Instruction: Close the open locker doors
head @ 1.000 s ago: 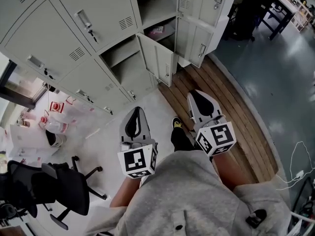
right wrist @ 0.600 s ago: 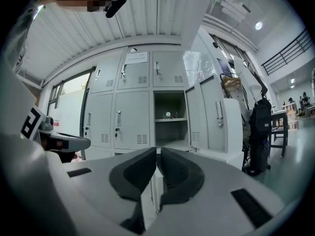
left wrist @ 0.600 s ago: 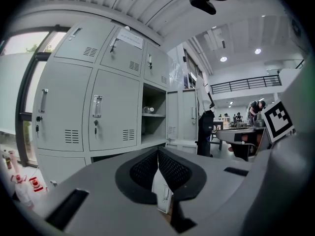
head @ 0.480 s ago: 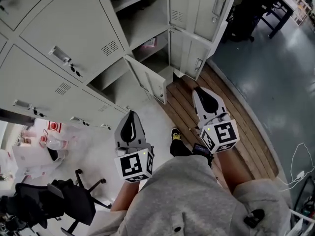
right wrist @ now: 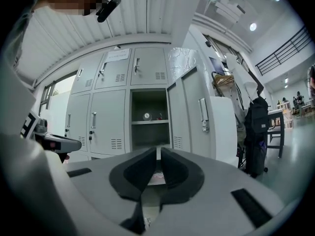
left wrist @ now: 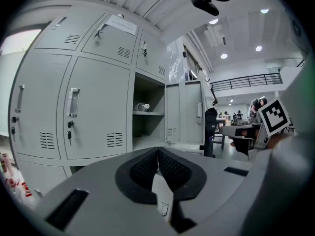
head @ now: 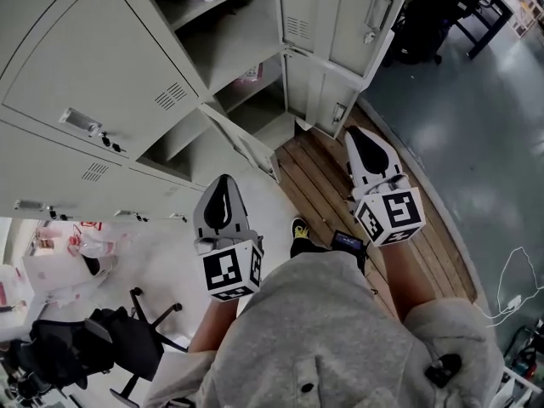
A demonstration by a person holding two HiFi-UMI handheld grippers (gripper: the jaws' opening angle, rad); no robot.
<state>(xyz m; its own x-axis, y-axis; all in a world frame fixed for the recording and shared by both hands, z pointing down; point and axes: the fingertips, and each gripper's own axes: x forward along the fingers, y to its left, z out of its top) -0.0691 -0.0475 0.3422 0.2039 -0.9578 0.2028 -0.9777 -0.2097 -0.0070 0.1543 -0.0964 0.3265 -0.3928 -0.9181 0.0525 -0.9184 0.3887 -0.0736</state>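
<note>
Locker doors: three hang open on the grey locker bank [head: 102, 66]. Upper door [head: 344, 11] is swung out to the right w/ its handle showing, lower door [head: 327, 100] sits just under it, and a third low door [head: 245, 145] stands nearly edge-on, left of those two and nearer the person. Behind the upper door the compartment is bare to view, w/ a bottle [left wrist: 142, 106] lying on its shelf. All other doors on the bank's left side are closed, keys in a couple of locks.

Left gripper [head: 223, 184] points at the lockers from over the white floor, well short of any door. Its fingers are pressed together at the tips, nothing between. Right gripper [head: 355, 136] hangs over the wooden floor strip [head: 323, 185] near the lower door but apart from it, jaws all but closed, also empty.

Black backpack [right wrist: 256, 132] hangs right of the open doors; office chair [head: 85, 347] sits at the floor's near-left corner.
</note>
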